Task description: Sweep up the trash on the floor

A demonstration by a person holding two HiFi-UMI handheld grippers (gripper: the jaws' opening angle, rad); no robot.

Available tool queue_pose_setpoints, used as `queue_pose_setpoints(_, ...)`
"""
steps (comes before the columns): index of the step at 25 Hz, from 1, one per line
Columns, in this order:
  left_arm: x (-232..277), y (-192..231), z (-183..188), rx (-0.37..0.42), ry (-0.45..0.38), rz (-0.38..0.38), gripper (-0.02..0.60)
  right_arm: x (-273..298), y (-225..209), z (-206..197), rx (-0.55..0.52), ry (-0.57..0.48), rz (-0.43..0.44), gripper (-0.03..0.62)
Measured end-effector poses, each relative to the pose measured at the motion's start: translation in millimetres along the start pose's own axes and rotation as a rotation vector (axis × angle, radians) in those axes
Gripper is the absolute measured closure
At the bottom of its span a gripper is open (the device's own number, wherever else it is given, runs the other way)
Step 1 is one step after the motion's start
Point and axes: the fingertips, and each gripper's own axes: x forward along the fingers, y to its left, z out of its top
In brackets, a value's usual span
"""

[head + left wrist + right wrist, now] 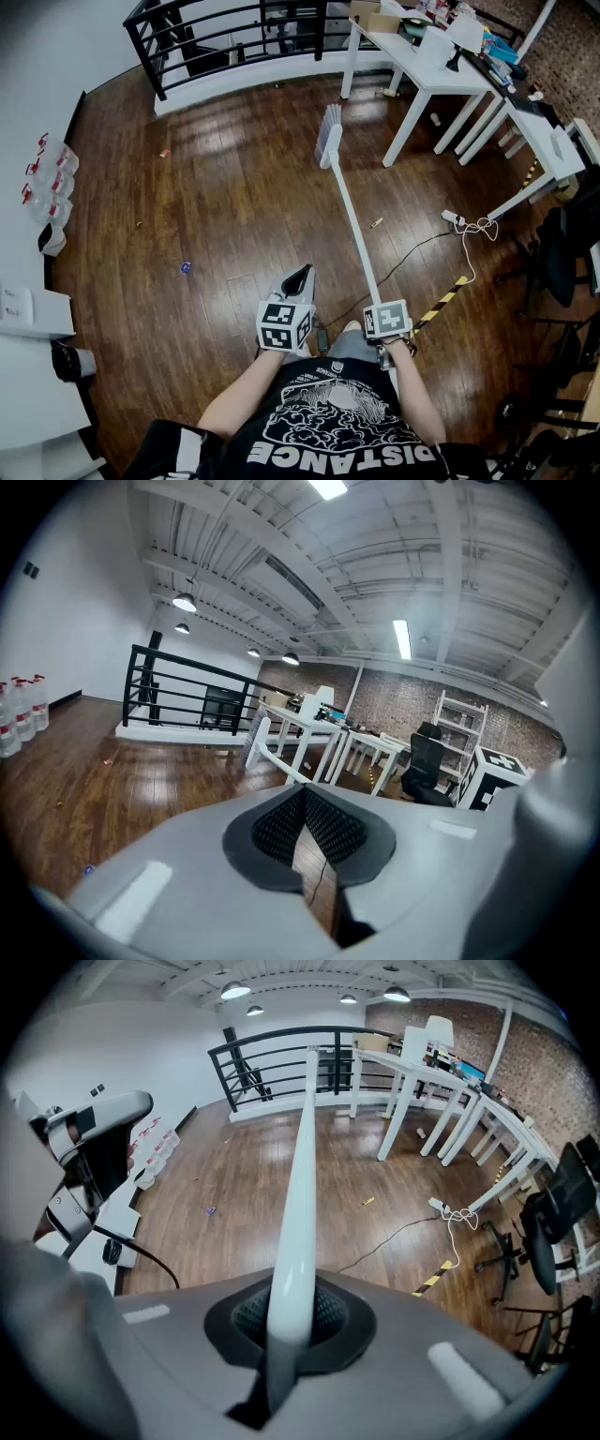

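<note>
In the head view my right gripper (376,302) is shut on a white broom handle (352,220). The handle slopes away to the broom head (328,134), which rests on the wooden floor ahead. The right gripper view shows the handle (300,1185) clamped between the dark pads of my right gripper (291,1321). My left gripper (298,281) is just left of the handle, shut and holding nothing; its pads (281,822) meet at the tips. Trash lies scattered: a blue scrap (186,267), a yellow piece (375,223), a small red bit (165,153).
White tables (441,66) stand at the far right, with a power strip and cable (455,220) on the floor beside them. A black railing (225,33) closes the far side. Bottles (47,178) line the left wall. Black office chairs (558,253) stand at the right.
</note>
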Motion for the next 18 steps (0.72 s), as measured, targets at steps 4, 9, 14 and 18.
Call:
queue_pose_setpoints(4, 12, 3, 2, 0.005, 0.008, -0.011, 0.577, 4, -13, -5, 0.030, 0.041, -0.032, 0.594)
queue_pose_setpoints(9, 26, 8, 6, 0.017, 0.021, -0.022, 0.576, 12, -24, -4, 0.084, 0.061, -0.034, 0.594)
queue_pose_setpoints(14, 48, 19, 10, 0.032, 0.040, -0.017, 0.577, 27, -40, 9, 0.124, 0.066, -0.027, 0.594)
queue_pose_setpoints(18, 77, 28, 16, 0.049, 0.064, -0.017, 0.577, 44, -57, 23, 0.154, 0.081, -0.022, 0.594)
